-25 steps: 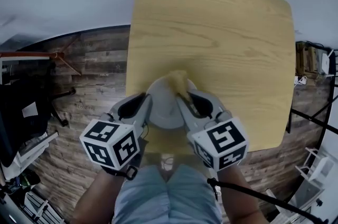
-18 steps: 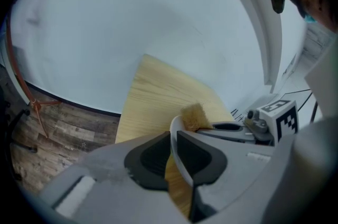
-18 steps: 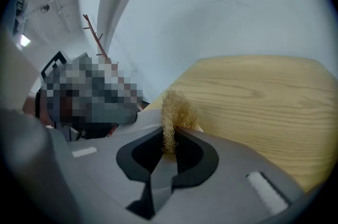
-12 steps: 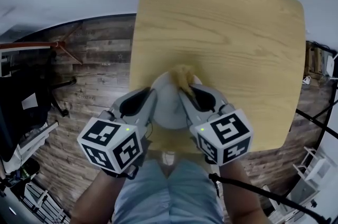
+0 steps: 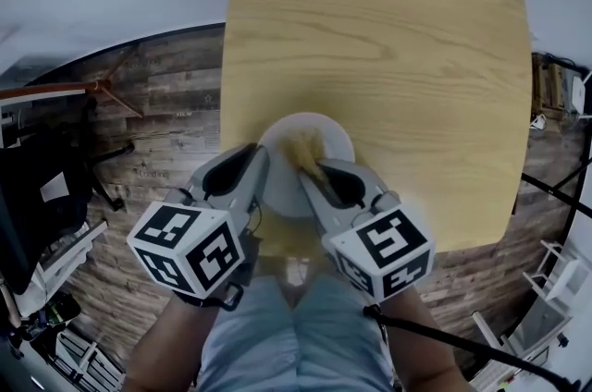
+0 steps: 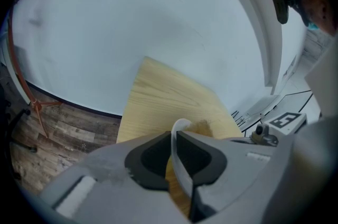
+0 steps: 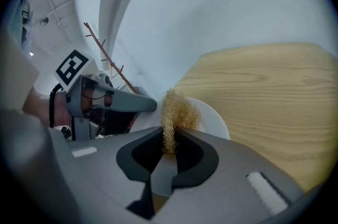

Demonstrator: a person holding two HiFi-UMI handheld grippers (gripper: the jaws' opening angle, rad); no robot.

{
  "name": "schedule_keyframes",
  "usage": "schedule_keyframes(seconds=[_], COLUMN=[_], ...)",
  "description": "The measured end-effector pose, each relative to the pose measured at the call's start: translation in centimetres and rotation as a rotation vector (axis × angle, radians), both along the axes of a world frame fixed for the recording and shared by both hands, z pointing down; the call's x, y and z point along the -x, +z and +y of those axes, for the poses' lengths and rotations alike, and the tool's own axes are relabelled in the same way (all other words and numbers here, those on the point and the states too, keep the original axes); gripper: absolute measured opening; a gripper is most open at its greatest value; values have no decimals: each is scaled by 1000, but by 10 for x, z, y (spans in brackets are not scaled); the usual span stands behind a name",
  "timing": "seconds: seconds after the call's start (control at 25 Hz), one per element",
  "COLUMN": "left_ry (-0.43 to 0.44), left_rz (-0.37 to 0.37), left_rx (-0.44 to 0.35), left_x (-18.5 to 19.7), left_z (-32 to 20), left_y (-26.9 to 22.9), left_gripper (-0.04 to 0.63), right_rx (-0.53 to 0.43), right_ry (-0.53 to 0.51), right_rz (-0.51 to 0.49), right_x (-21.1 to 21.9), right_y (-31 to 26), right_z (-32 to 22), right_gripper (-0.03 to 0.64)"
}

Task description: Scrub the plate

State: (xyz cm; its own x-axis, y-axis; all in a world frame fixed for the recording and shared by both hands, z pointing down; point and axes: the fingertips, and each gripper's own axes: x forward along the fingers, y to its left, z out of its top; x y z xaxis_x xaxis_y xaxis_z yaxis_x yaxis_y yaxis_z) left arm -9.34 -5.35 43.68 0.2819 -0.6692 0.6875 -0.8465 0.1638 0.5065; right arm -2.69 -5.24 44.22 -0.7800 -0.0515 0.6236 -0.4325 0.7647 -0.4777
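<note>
A white plate (image 5: 282, 173) is held tilted over the near edge of the wooden table (image 5: 388, 57). My left gripper (image 5: 256, 170) is shut on the plate's left rim; in the left gripper view the plate (image 6: 178, 154) runs edge-on between the jaws. My right gripper (image 5: 312, 170) is shut on a tan fibrous scrubber (image 5: 303, 147), which presses on the plate's face. In the right gripper view the scrubber (image 7: 177, 112) sticks up from the jaws against the plate (image 7: 208, 114), and the left gripper (image 7: 150, 105) reaches in from the left.
The light wooden table (image 7: 274, 96) stretches away beyond the plate. A plank floor (image 5: 157, 117) lies to the left, with a red-legged stand (image 5: 102, 90) and dark furniture (image 5: 37, 196). The person's knees (image 5: 296, 335) sit below the grippers.
The scrubber has slid down the plate's face toward me, leaving the upper rim bare. Both grippers and the plate sit a little lower in the head view.
</note>
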Motion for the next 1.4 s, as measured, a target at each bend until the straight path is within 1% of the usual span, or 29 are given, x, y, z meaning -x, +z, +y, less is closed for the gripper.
schedule_keyframes(seconds=[0.4, 0.72, 0.88, 1.12, 1.4], left_ry=[5, 8, 9, 13, 8], left_rz=[-4, -26, -42, -55, -59], left_rx=[-21, -39, -47, -37, -34], left_x=[-2, -1, 1, 0, -2], left_z=[3, 11, 11, 14, 14], left_y=[-2, -4, -2, 2, 0], left_gripper=[57, 58, 57, 57, 58], right_rx=[37, 79, 78, 45, 6], right_ry=[-28, -103, -123, -90, 8], right_rz=[-30, -71, -88, -88, -56], right_x=[-3, 1, 0, -12, -35], right_y=[-4, -18, -29, -43, -46], right_z=[47, 94, 108, 102, 64], right_gripper=[41, 42, 42, 41, 43])
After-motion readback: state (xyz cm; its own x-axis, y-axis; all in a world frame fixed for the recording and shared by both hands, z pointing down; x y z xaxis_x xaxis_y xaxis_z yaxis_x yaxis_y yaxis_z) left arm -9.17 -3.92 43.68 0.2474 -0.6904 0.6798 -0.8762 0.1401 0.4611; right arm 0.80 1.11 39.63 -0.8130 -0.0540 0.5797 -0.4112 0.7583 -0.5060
